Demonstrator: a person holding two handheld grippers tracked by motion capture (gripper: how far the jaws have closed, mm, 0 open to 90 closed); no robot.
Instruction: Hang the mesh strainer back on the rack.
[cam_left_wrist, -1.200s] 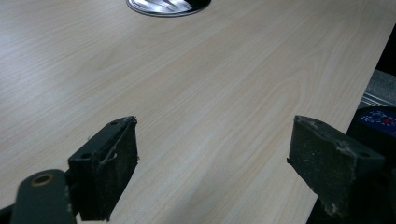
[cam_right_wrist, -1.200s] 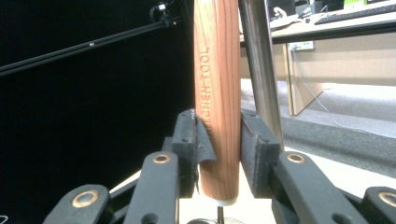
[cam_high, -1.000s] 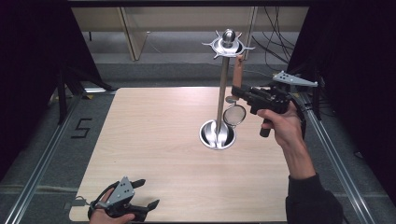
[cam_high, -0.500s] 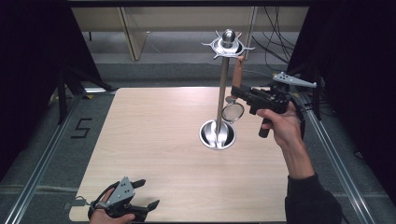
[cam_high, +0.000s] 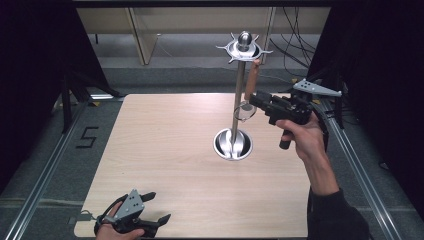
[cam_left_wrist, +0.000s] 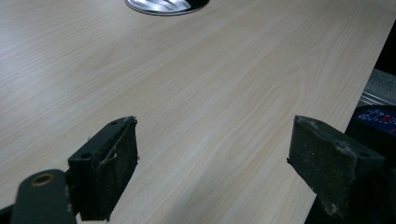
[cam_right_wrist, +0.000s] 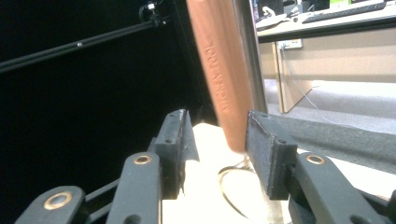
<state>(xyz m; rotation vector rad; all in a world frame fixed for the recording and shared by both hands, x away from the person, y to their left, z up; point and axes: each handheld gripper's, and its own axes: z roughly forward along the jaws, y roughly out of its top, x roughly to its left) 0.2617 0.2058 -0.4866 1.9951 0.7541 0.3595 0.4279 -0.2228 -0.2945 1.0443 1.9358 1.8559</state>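
Your right claw (cam_high: 256, 98) has just been spreading; the strainer's brown handle (cam_right_wrist: 223, 70) stands between its pads, near upright, hung on the steel stand (cam_high: 239, 100). Your left claw (cam_high: 150, 220) rests spread, well apart, on the pale wood worktop (cam_high: 165, 150); dark curtains surround it.

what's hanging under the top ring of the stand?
A strainer with a brown handle hangs from a hook of the top ring, its wire loop low beside the pole. The right tool, its jaws just opening, covers part of the handle's lower end.
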